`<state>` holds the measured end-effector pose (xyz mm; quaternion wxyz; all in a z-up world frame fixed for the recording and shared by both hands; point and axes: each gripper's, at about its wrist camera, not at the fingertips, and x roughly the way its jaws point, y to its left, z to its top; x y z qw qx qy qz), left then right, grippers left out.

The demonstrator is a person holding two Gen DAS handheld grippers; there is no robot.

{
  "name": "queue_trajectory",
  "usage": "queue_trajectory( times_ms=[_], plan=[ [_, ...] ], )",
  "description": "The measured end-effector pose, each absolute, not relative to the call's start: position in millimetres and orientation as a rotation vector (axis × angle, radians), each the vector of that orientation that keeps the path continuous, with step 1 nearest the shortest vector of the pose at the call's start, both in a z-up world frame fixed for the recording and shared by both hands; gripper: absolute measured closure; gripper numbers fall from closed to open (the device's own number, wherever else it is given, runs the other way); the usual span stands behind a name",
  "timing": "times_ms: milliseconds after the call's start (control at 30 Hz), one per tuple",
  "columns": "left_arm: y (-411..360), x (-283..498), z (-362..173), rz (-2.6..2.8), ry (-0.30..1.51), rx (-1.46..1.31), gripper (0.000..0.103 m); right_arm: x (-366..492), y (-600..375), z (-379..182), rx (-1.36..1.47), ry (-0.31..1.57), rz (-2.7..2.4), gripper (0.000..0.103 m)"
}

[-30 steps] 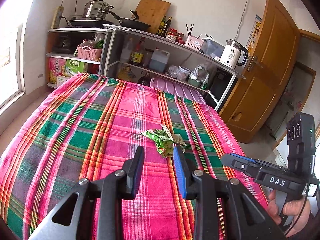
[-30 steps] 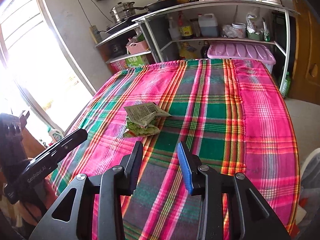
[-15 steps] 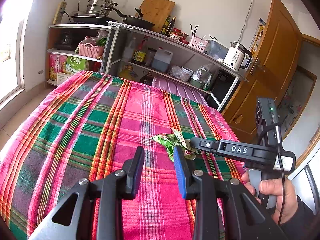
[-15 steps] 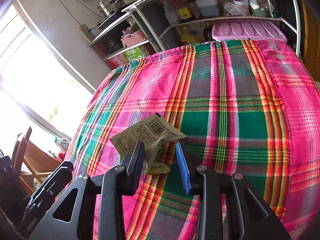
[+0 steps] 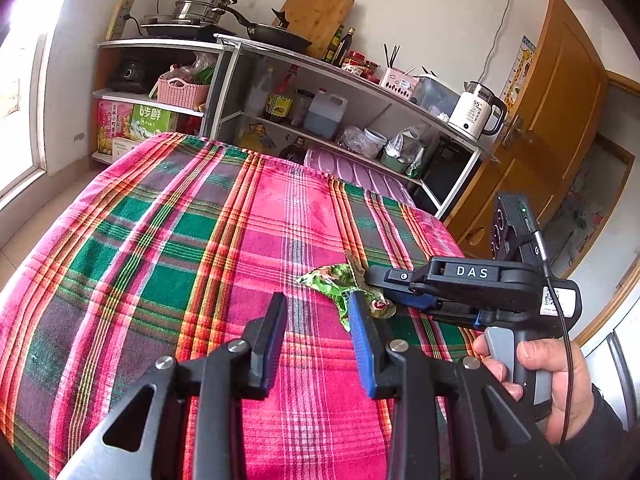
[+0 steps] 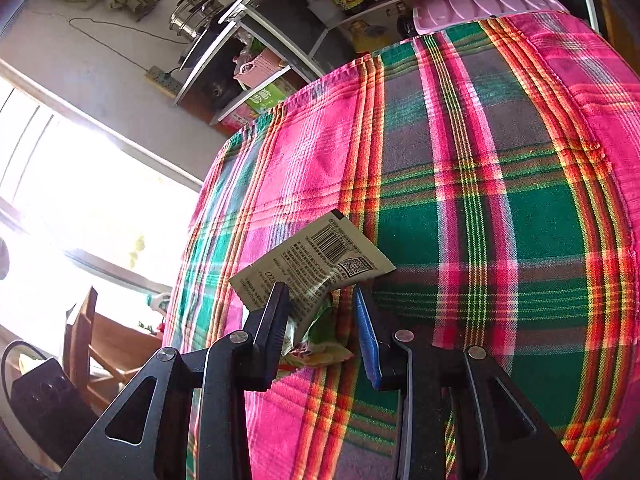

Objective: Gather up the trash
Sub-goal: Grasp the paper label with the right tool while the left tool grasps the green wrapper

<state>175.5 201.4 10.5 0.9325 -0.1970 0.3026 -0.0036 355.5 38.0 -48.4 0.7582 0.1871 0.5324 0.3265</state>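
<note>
While the right gripper (image 6: 320, 312) straddles the crumpled wrapper (image 6: 316, 264) on the plaid surface (image 6: 500, 200), seemingly unpinched, the left gripper (image 5: 316, 328), half-open and widening on nothing, hovers at its seven o'clock.

The left tongs (image 5: 318, 340) are matte black plastic: two triangular arms with cut-out windows, each pinned with round silver screws, ending in flat upright fingers (image 5: 362, 344), one faced with a blue pad. The right tongs (image 6: 320, 336) are built the same way in their own view. From the left view their body is a black housing with white letters "DAS" (a small QR label sits at its rear), a grey handle, a thin black cable, and a camera block showing a green light. The right hand (image 5: 556, 376) wears a dark sleeve (image 5: 608, 436).
</note>
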Motion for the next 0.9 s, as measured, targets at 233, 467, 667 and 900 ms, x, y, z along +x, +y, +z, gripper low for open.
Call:
queue_trajectory(
  times_ms=[233,467,667,900],
  plan=[
    [196.7,177.9,8.6,-0.013,0.630,-0.398,0.069,357.2,42.7,-50.7,0.389,1.153,0.693,0.090],
    [188.7,185.6,6.3,-0.033,0.653,-0.387,0.069,349.9,37.2,-40.2,0.350,1.100,0.700,0.095],
    [175.6,197.6,3.3,-0.055,0.685,-0.377,0.055,341.4,9.1,-29.1,0.350,1.047,0.675,0.095],
    [161.8,215.4,-7.6,-0.035,0.739,-0.340,0.047,330.6,-21.1,-27.7,0.380,1.040,0.671,0.095]
  ],
)
